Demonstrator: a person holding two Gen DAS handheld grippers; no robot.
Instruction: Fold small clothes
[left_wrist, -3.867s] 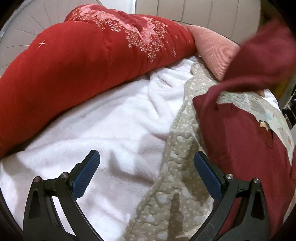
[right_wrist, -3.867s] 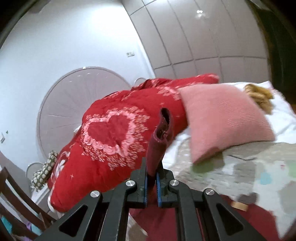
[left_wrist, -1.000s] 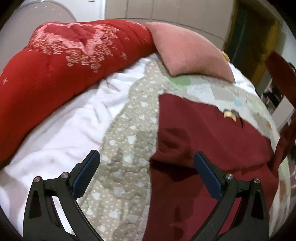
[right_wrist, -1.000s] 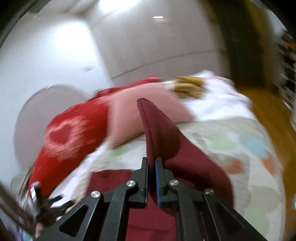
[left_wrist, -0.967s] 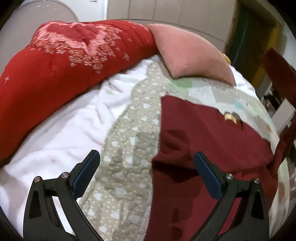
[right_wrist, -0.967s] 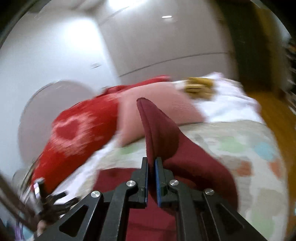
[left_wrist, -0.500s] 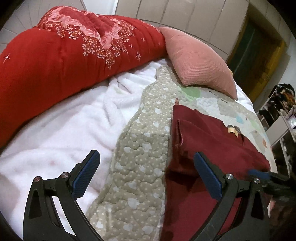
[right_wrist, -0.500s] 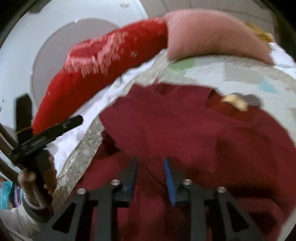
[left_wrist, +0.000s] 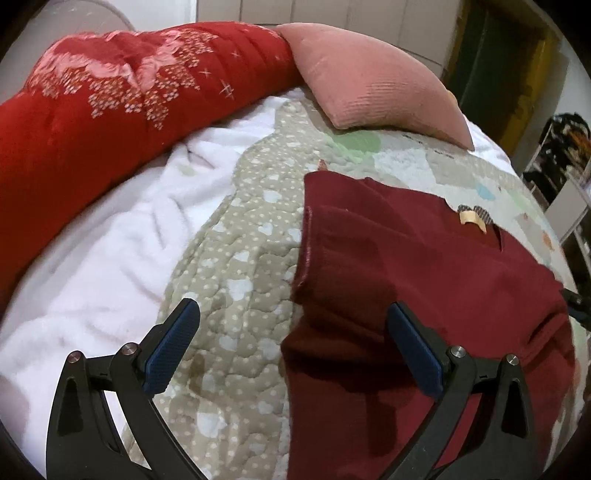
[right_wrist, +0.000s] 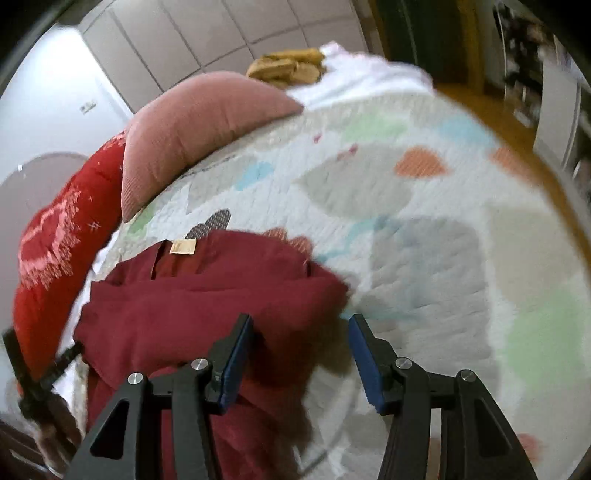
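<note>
Your left gripper (left_wrist: 291, 350) and right gripper (right_wrist: 301, 350) both hover with jaws released, empty, over the maroon garment (left_wrist: 424, 280) — apparently freeing it to lie flat below the pink pillow (left_wrist: 373, 96).

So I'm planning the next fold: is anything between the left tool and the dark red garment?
Nothing visible is. The left tool is open over the quilt, with the dark red garment and its near edge lying uncovered between its fingers. The pink pillow sits well beyond it.
</note>
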